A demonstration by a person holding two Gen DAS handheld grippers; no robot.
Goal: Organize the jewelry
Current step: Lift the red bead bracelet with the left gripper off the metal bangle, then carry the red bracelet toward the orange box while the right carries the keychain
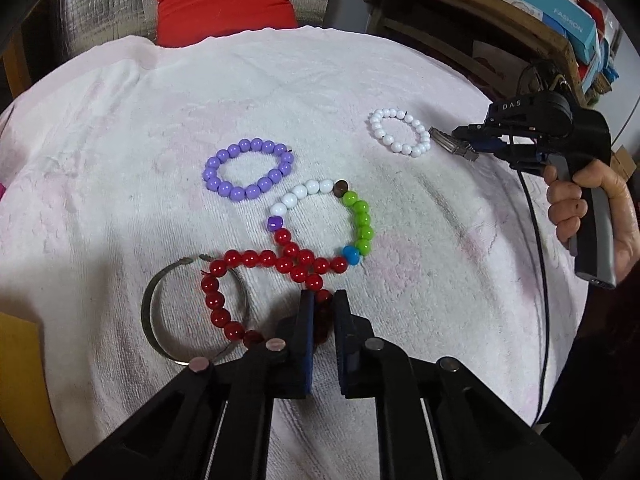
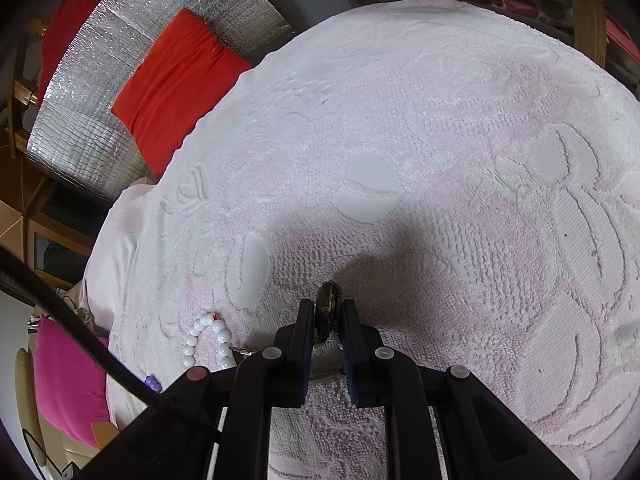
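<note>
Several bracelets lie on a pale pink towel (image 1: 120, 140). My left gripper (image 1: 323, 300) is shut on a bead of the red bracelet (image 1: 240, 258), which overlaps a silver bangle (image 1: 154, 312) and a multicolour bracelet (image 1: 362, 220). A purple bracelet (image 1: 248, 170) lies beyond them and a white bracelet (image 1: 400, 132) farther right. Next to the white one, my right gripper (image 1: 464, 138) is shut on a metal link band (image 1: 452, 144), with a hand on its handle. In the right wrist view that gripper (image 2: 328, 308) pinches the metal band (image 2: 329, 300) just above the towel, with the white bracelet (image 2: 208, 340) at its left.
A red cushion (image 1: 224, 0) and silver foil sheet (image 2: 120, 80) lie beyond the towel's far edge. A shelf with boxes (image 1: 560, 12) stands at the back right. A pink cushion (image 2: 68, 380) sits off the left edge. A black cable (image 2: 80, 332) trails from the right gripper.
</note>
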